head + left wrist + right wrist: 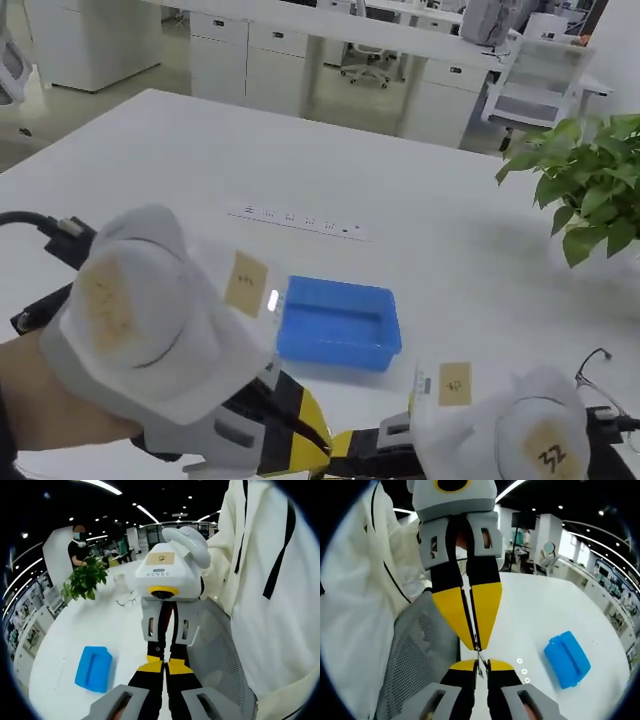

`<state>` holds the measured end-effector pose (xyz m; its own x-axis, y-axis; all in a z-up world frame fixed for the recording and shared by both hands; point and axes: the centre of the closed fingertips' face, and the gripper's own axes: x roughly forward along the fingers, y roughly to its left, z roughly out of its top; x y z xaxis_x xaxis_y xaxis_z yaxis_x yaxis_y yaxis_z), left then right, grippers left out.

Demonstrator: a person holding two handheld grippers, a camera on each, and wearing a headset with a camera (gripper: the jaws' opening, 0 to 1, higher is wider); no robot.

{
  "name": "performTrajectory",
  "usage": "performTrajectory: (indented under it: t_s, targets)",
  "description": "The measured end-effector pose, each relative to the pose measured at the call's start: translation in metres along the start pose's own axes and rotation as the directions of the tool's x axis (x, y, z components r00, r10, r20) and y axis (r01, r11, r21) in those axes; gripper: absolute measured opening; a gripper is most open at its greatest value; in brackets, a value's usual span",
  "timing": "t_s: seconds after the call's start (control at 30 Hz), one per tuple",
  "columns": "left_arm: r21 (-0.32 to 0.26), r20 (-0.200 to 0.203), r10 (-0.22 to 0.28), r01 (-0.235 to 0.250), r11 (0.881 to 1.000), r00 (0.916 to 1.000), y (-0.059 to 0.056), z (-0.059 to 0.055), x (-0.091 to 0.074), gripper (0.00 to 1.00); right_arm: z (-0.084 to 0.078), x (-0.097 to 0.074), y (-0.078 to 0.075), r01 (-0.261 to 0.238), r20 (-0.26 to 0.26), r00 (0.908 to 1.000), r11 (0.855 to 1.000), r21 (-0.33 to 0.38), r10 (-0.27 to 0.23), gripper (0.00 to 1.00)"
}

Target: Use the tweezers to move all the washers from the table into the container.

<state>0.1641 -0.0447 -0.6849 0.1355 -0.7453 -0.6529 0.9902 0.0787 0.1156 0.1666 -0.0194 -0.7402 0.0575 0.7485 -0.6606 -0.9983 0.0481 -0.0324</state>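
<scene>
my left claw (164, 668) sits at about 7 o'clock in the head view, its yellow tips pinched down to a hairline, and it meets my right claw (479, 668) tip to tip near 6 o'clock, low over the white table (200, 160). between the two sets of tips runs a thin metal sliver that i take for the tweezers (479, 658); both claws look closed narrow on it, though how firmly each bites i cannot tell. i judge this is the step of settling the tweezers into the right claw, so i would hold the left pinch steady until the right has them square and pointing straight out past its tips, then let go slowly with no twist. further right, in the right gripper view, three small washers (523, 671) lie in a short row on the table at about 4 o'clock from my tips, none in the blue container (567, 659), which stands just beyond them at 3 o'clock. the tweezers' points should come down on a washer's edge, not its face
</scene>
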Motion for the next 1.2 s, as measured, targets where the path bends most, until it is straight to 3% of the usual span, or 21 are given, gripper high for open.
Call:
performTrajectory:
  t_s: [0.13,0.2,0.3,0.33,0.4,0.47,0.57,0.63,0.67,0.77,0.8,0.87,0.9,0.97,1.0,1.03,1.1,1.13,1.17,1.2]
  targets:
    - [-0.01,0.042,0.044,-0.044,0.999,0.9982,0.003,0.0,0.0,0.0,-0.001,0.0,-0.002,0.015,0.009,0.9998,1.0,0.004,-0.015,0.02]
    - [-0.068,0.055,0.073,-0.069,0.995,0.9958,0.004,-0.004,0.001,0.0,-0.003,0.002,-0.005,0.014,0.001,0.9999,1.0,0.021,-0.014,0.02]
    - [-0.145,0.04,0.136,-0.129,0.981,0.99,0.011,-0.015,0.003,0.0,-0.004,0.005,-0.007,0.004,0.01,0.9999,0.999,0.04,-0.004,0.01]
    - [-0.163,0.033,0.149,-0.142,0.976,0.9883,0.012,-0.019,0.003,0.07,-0.004,0.005,-0.009,0.002,0.012,0.9999,0.999,0.048,-0.002,0.01]
    - [-0.226,0.04,0.132,-0.12,0.967,0.9904,0.008,-0.025,0.006,0.15,-0.003,0.006,-0.013,0.002,0.018,0.9998,0.998,0.062,-0.003,0.01]
    - [-0.256,0.052,0.154,-0.136,0.957,0.9867,0.011,-0.03,0.007,0.18,-0.003,0.008,-0.017,0.003,0.023,0.9997,0.997,0.077,-0.005,0.01]
    - [-0.335,0.042,0.225,-0.198,0.921,0.9735,0.016,-0.041,0.007,0.33,-0.002,0.01,-0.029,0.019,0.036,0.9991,0.994,0.107,-0.023,0.01]
    - [-0.427,0.042,0.267,-0.224,0.876,0.9629,0.017,-0.048,0.006,0.48,-0.001,0.012,-0.039,0.035,0.047,0.998,0.991,0.127,-0.041,0.01]
    - [-0.468,0.045,0.293,-0.24,0.851,0.9549,0.017,-0.052,0.005,0.53,-0.001,0.012,-0.043,0.041,0.053,0.9974,0.99,0.136,-0.049,0.01]
    - [-0.499,0.041,0.35,-0.285,0.819,0.9357,0.019,-0.062,0.003,0.66,0.003,0.017,-0.057,0.059,0.089,0.9931,0.981,0.184,-0.077,0.01]
    - [-0.527,0.035,0.381,-0.307,0.792,0.9239,0.018,-0.067,0.002,0.7,0.003,0.019,-0.06,0.063,0.092,0.9924,0.98,0.188,-0.081,0.01]
    - [-0.555,0.014,0.417,-0.339,0.759,0.909,0.017,-0.075,0.0,0.78,0.004,0.024,-0.066,0.078,0.099,0.9903,0.98,0.182,-0.098,0.01]
    - [-0.552,0.0,0.431,-0.359,0.753,0.9025,0.017,-0.079,0.0,0.83,0.004,0.027,-0.07,0.091,0.102,0.9886,0.98,0.179,-0.111,0.01]
    - [-0.569,-0.009,0.47,-0.391,0.723,0.8827,0.017,-0.087,-0.002,0.87,0.004,0.032,-0.078,0.106,0.112,0.9854,0.977,0.185,-0.128,0.01]
    - [-0.598,-0.02,0.49,-0.403,0.693,0.8718,0.017,-0.094,-0.002,0.87,0.003,0.033,-0.081,0.109,0.119,0.9837,0.974,0.199,-0.135,0.01]
    - [-0.614,-0.024,0.503,-0.409,0.675,0.8642,0.018,-0.098,-0.002,0.88,0.004,0.035,-0.084,0.11,0.13,0.9817,0.971,0.213,-0.139,0.01]
    - [-0.633,-0.043,0.551,-0.449,0.63,0.8336,0.023,-0.11,-0.005,0.91,0.002,0.04,-0.091,0.117,0.145,0.9772,0.963,0.242,-0.155,0.01]
    - [-0.623,-0.061,0.587,-0.49,0.61,0.8076,0.028,-0.117,-0.007,0.93,0.001,0.042,-0.093,0.116,0.152,0.9757,0.96,0.253,-0.158,0.01]
    - [-0.605,-0.071,0.607,-0.518,0.605,0.7915,0.03,-0.12,-0.008,0.95,0.001,0.043,-0.094,0.118,0.154,0.9748,0.959,0.257,-0.161,0.01]
    - [-0.591,-0.089,0.629,-0.549,0.59,0.7719,0.033,-0.124,-0.01,0.96,0.0,0.046,-0.097,0.122,0.161,0.9722,0.956,0.267,-0.17,0.01]
